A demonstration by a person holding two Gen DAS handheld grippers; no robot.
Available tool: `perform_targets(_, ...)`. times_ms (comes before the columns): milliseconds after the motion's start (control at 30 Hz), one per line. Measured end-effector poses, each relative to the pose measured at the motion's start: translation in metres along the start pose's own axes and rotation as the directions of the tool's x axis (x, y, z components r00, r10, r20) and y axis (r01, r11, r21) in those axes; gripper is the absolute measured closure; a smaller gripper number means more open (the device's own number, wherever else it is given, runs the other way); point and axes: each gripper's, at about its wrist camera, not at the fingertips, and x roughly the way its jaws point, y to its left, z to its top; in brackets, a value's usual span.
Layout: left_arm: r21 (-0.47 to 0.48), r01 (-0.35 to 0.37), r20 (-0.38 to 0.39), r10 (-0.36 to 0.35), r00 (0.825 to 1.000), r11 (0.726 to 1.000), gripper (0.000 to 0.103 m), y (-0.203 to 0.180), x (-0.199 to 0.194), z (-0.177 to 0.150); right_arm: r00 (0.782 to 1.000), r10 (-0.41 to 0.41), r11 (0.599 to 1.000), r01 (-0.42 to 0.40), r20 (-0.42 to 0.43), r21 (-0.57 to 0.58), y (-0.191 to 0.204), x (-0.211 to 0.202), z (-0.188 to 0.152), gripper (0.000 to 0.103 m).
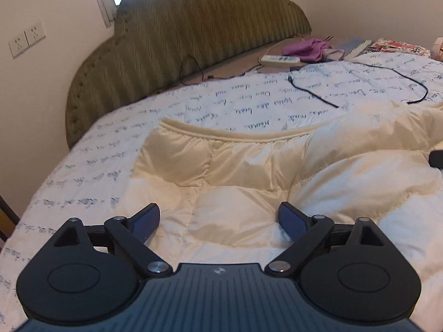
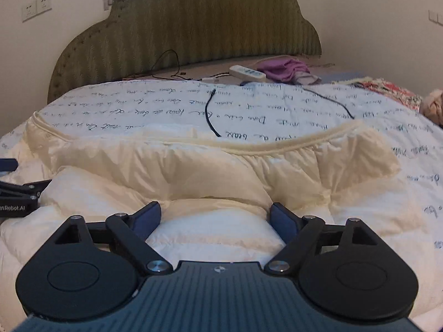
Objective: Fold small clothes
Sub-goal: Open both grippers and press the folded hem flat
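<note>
A cream quilted puffy garment lies spread on the bed, its ribbed hem edge toward the headboard. My left gripper is open, its jaws wide apart just over the garment's left part, holding nothing. In the right wrist view the same garment fills the middle. My right gripper is open, its jaws either side of a puffed fold, not closed on it. The left gripper's body shows in the right wrist view's left edge.
The bed has a white sheet with blue script. A black cable lies on it beyond the garment. A white power strip, purple cloth and floral fabric sit near the green padded headboard.
</note>
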Motion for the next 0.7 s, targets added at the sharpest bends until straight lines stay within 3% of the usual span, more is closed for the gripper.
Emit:
perform_targets(133,0.007,-0.034,0.055,0.034,0.998,0.999,0.009,0.008,-0.02,-0.004,0.996,-0.016,1.0,0.016,0.091,0.003,0.007,-0.026,-0.004,0.018)
perform_targets(200,0.004,-0.041,0.036,0.041,0.999,0.999,0.009,0.011,-0.019,-0.006,0.995,-0.014,1.0,0.014,0.103,0.0,0.01,-0.03,-0.006,0.018)
perform_targets(300,-0.008,-0.032,0.019,0.032,0.999,0.999,0.009,0.016,-0.018,-0.013,0.991,-0.08,0.996,0.082,0.107,-0.019,0.021,-0.037,-0.011,0.019)
perform_targets(400,-0.022,-0.027,0.002,0.027,1.0,0.999,0.009,0.02,-0.016,-0.021,0.987,-0.057,0.995,0.069,0.153,-0.076,0.033,-0.051,-0.015,0.015)
perform_targets(467,-0.034,-0.018,-0.009,0.017,1.0,0.999,0.009,0.022,-0.014,-0.024,0.988,-0.08,0.988,0.096,0.13,-0.123,0.037,-0.045,-0.016,0.01)
perform_targets(533,-0.046,-0.013,-0.009,0.013,1.0,0.999,0.009,0.024,-0.015,-0.028,0.986,-0.147,0.981,0.156,0.085,-0.112,0.038,-0.037,-0.017,0.013)
perform_targets(600,-0.052,-0.007,-0.004,0.007,1.0,0.999,0.009,0.024,-0.015,-0.032,0.982,-0.134,0.984,0.148,0.132,-0.102,0.046,-0.052,-0.019,0.014)
perform_targets(700,-0.056,-0.004,-0.011,0.003,1.0,0.998,0.008,0.024,-0.012,-0.035,0.966,-0.107,0.957,0.164,0.234,-0.238,0.075,-0.07,-0.03,0.006)
